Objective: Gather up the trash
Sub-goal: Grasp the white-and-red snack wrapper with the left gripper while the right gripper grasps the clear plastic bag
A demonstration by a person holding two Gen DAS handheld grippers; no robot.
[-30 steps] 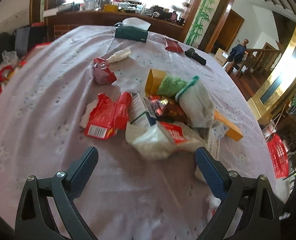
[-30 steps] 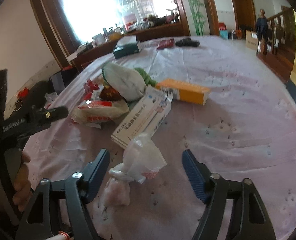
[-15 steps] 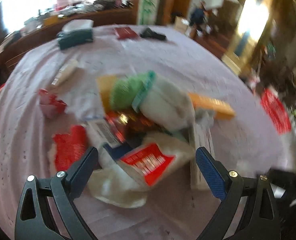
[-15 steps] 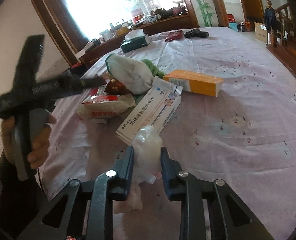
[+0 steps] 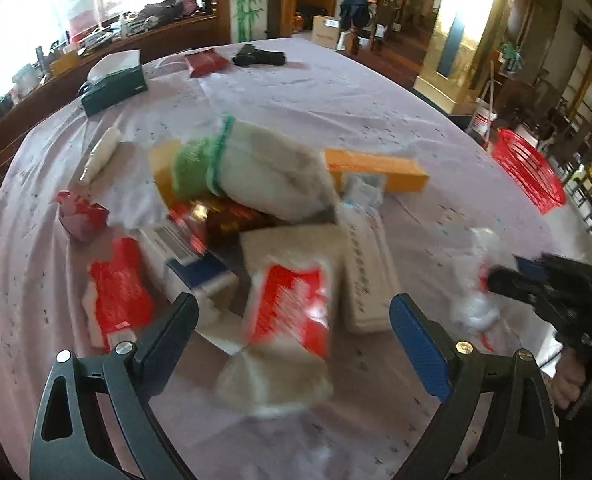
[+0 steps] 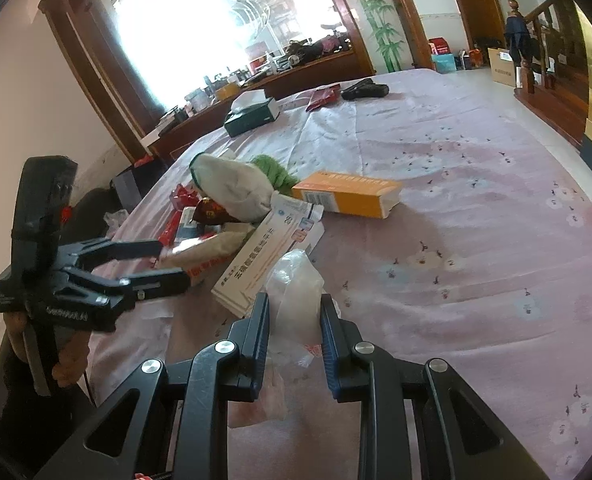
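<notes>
window: bright glare behind cluttered dark wooden sideboard [image 6: 296, 76] | wall: white, painted green bamboo [image 6: 379, 20] | wooden staircase railing [image 6: 543, 28] right

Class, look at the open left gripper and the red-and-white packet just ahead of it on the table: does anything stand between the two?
Nothing visible does. The left gripper is open, and the red-and-white packet lies directly ahead between its fingers, with only tablecloth around it.

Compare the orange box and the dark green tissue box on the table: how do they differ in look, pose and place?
The orange box is long, slim and closed; the dark green tissue box is squatter, with white tissue showing on top. The orange box touches the trash pile; the tissue box sits apart, farther away. Both rest on the pink tablecloth.
</notes>
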